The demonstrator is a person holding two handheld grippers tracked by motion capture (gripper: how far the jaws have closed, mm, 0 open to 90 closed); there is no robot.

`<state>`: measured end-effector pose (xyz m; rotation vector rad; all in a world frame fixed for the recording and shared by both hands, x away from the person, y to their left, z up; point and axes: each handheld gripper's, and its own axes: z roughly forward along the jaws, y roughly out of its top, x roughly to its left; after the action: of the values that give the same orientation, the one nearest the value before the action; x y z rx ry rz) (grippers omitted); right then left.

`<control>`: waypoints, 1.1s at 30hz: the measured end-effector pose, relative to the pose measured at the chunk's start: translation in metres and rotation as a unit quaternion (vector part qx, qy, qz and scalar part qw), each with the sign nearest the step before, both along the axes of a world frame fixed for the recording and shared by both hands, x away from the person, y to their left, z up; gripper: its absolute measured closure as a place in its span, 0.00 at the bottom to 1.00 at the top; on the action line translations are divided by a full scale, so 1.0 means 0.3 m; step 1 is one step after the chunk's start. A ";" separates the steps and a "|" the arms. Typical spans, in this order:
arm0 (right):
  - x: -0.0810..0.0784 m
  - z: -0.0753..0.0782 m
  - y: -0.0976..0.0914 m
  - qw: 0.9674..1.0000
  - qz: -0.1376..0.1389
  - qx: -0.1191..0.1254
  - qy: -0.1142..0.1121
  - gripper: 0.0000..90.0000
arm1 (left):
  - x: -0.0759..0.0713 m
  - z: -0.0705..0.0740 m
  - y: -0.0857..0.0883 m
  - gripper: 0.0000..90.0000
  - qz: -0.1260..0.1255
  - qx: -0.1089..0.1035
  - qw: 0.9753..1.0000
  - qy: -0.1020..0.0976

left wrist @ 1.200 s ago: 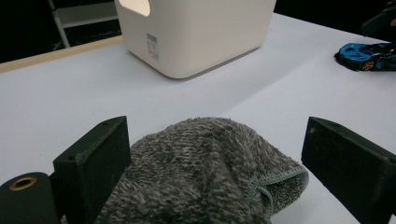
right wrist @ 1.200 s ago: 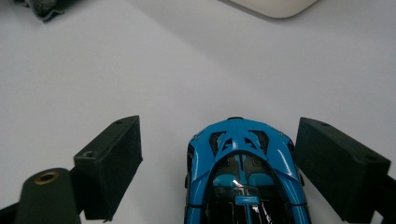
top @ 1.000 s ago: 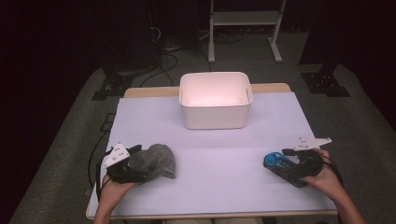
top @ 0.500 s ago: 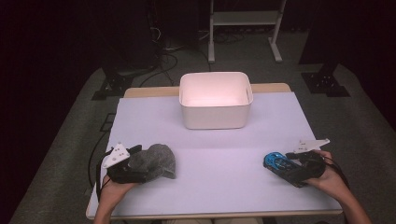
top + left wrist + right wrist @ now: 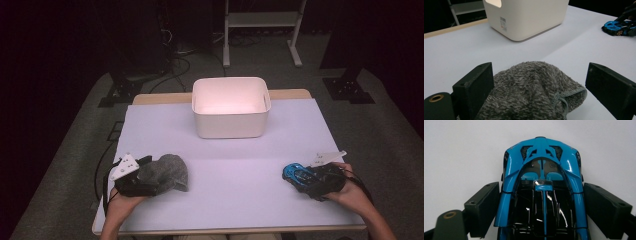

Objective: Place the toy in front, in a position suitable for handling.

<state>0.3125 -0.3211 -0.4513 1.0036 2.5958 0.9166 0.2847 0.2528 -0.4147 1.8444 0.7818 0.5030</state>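
On the white table [image 5: 225,175] lie one crumpled grey terry cloth [image 5: 165,172], one blue-and-black toy car [image 5: 297,175] and one white plastic bin [image 5: 231,107]. The left gripper [image 5: 537,85] straddles the cloth, jaws spread apart. The right gripper [image 5: 541,205] flanks the car's sides; whether it is clamped, I cannot tell. The left gripper view reveals the bin's label.

Table [image 5: 230,165]: pale lavender-white top, wooden edge visible at back and front. Directly on it: white plastic bin [image 5: 231,107] at centre-back, crumpled grey towel [image 5: 165,172] near the front-left, blue and black toy car [image 5: 296,175] near the front-right. Towel and car well apart, bin between and behind them.
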 end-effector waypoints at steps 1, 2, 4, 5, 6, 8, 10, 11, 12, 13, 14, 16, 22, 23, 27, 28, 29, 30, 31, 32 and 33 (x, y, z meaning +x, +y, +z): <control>-0.001 -0.001 0.000 1.000 0.000 -0.001 -0.002 0.17 | 0.000 0.000 0.000 0.08 0.000 0.001 1.000 0.000; -0.002 -0.001 0.001 1.000 0.000 -0.002 -0.003 0.16 | 0.000 0.000 0.000 0.08 0.000 0.001 1.000 0.000; -0.004 -0.002 0.003 1.000 0.000 -0.007 -0.006 0.16 | 0.000 0.000 0.000 0.08 0.000 0.000 1.000 0.000; -0.006 -0.003 0.007 1.000 0.002 -0.012 -0.008 0.16 | 0.000 -0.001 0.000 0.08 0.001 0.000 1.000 0.000; -0.010 -0.004 0.011 1.000 0.000 -0.016 -0.011 0.16 | 0.000 -0.002 0.001 0.08 0.001 0.000 1.000 0.001; -0.011 -0.005 0.010 1.000 -0.001 -0.016 -0.011 0.15 | -0.001 -0.002 0.000 0.08 0.001 0.001 1.000 0.001; -0.011 -0.005 0.010 1.000 -0.003 -0.016 -0.012 0.15 | -0.001 -0.002 -0.001 0.08 0.001 0.003 1.000 0.002; -0.012 -0.005 0.012 1.000 -0.007 -0.017 -0.010 0.14 | -0.001 -0.002 -0.002 0.08 0.001 0.003 1.000 0.002; -0.013 -0.005 0.014 1.000 -0.010 -0.018 -0.009 0.14 | -0.001 -0.002 -0.002 0.08 0.000 0.004 1.000 0.001; -0.013 -0.005 0.014 1.000 -0.010 -0.018 -0.009 0.14 | -0.001 -0.002 -0.002 0.08 0.000 0.004 1.000 0.001; -0.013 -0.006 0.013 1.000 -0.011 -0.017 -0.009 0.14 | -0.002 -0.002 -0.001 0.08 0.001 0.005 1.000 0.002; -0.013 -0.006 0.013 1.000 -0.011 -0.017 -0.010 0.14 | -0.001 -0.002 0.000 0.08 0.001 0.005 1.000 0.001; -0.008 0.008 0.012 1.000 -0.003 -0.024 -0.002 0.27 | -0.002 -0.001 0.002 0.08 0.002 0.005 1.000 -0.001; -0.008 0.008 0.012 1.000 -0.003 -0.024 -0.002 0.27 | -0.002 -0.001 0.001 0.08 0.002 0.005 1.000 -0.001; -0.012 0.003 -0.002 1.000 0.003 -0.010 -0.010 0.27 | -0.002 -0.001 0.002 0.08 0.002 0.005 1.000 -0.001; -0.012 0.003 -0.002 1.000 0.003 -0.009 -0.010 0.28 | -0.002 -0.001 0.002 0.08 0.002 0.006 1.000 -0.002; -0.012 0.003 -0.004 1.000 0.005 -0.009 -0.010 0.28 | -0.002 -0.001 0.003 0.08 0.002 0.006 1.000 -0.002; -0.012 0.003 -0.006 1.000 0.005 -0.007 -0.010 0.28 | -0.002 0.000 0.004 0.08 0.003 0.006 1.000 -0.002; -0.012 0.003 -0.008 1.000 0.006 -0.005 -0.011 0.28 | -0.002 0.000 0.004 0.08 0.004 0.005 1.000 -0.002; -0.011 0.004 -0.010 1.000 0.008 -0.003 -0.009 0.28 | -0.002 0.000 0.005 0.08 0.004 0.005 1.000 -0.002; -0.010 0.004 -0.012 1.000 0.008 -0.001 -0.009 0.28 | -0.003 0.000 0.006 0.08 0.005 0.004 1.000 -0.002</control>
<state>0.3094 -0.3246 -0.4500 0.9699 2.5937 0.9230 0.2839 0.2545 -0.4148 1.8468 0.7873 0.5161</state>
